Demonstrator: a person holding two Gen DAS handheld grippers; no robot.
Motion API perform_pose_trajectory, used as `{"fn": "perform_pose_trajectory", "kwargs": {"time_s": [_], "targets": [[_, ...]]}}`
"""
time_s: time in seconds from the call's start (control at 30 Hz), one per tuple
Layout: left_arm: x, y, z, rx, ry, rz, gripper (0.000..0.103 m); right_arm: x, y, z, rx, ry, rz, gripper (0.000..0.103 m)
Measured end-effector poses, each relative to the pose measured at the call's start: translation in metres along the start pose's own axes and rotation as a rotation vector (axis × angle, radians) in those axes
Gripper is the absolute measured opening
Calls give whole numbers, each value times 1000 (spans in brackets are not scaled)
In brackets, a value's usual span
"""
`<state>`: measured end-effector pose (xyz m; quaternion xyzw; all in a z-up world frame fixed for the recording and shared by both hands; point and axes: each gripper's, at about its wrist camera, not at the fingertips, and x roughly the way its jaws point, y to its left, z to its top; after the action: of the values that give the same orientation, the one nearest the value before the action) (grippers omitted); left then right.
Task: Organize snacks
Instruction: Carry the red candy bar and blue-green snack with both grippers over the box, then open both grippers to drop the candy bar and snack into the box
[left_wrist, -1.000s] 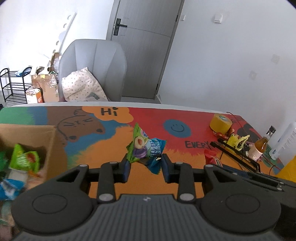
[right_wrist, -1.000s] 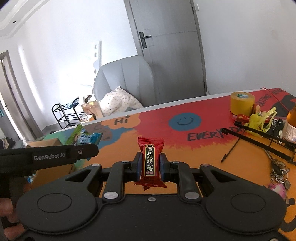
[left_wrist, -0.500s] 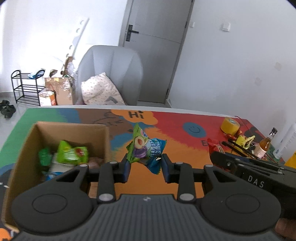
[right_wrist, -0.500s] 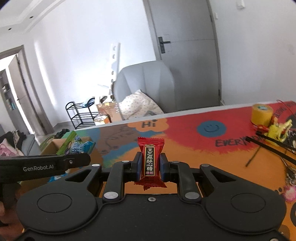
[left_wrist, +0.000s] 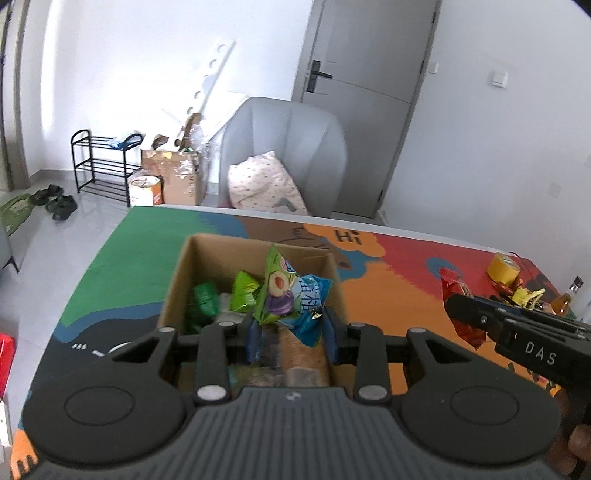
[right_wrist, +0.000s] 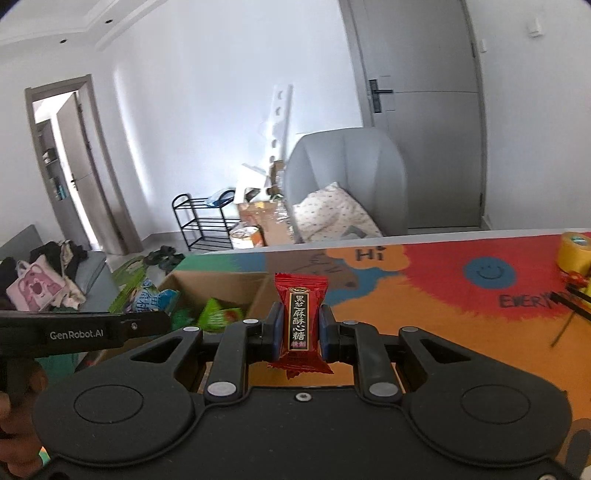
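Observation:
My left gripper (left_wrist: 291, 338) is shut on a green and a blue snack packet (left_wrist: 286, 297), held together directly above the open cardboard box (left_wrist: 177, 280). Inside the box lie several green packets (left_wrist: 242, 291) and a brown one. My right gripper (right_wrist: 298, 332) is shut on a red candy packet (right_wrist: 300, 325) with black lettering, held upright just right of the box (right_wrist: 221, 282). In the left wrist view the right gripper (left_wrist: 461, 314) with its red packet (left_wrist: 456, 291) enters from the right. The left gripper's arm (right_wrist: 81, 330) with its packets (right_wrist: 147, 297) shows over the box in the right wrist view.
The box stands on a colourful printed table cover (left_wrist: 391, 288). A yellow tape roll (left_wrist: 503, 267), a small bottle (left_wrist: 565, 301) and black rods (right_wrist: 576, 295) lie at the far right. A grey armchair (left_wrist: 288, 147) with a pillow stands behind the table.
Both grippers have swung left with their packets. The box, at first at the left edge of the left wrist view, now sits right under the left gripper.

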<state>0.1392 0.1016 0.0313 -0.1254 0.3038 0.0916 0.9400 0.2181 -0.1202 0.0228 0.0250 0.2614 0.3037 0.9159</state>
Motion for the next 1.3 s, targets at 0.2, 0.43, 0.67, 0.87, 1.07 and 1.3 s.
{"fn": "perform_pose_trajectory", "kwargs": {"time_s": [0.2, 0.43, 0.67, 0.87, 1.07, 1.3], "targets": [[-5, 15, -3, -22, 2, 15, 33, 6, 25, 2, -33, 8, 31, 18], [-4, 29, -8, -44, 30, 34, 40, 11, 47, 1, -52, 25, 65, 18], [-16, 42, -7, -47, -1, 71, 74, 19, 64, 1, -60, 38, 99, 18], [-21, 54, -7, -70, 2, 84, 80, 22, 73, 4, -60, 39, 115, 18], [-27, 60, -10, -70, 8, 104, 87, 26, 78, 8, -24, 27, 175, 27], [-29, 59, -10, -81, 20, 129, 93, 13, 72, 8, -11, 14, 144, 61]]}}
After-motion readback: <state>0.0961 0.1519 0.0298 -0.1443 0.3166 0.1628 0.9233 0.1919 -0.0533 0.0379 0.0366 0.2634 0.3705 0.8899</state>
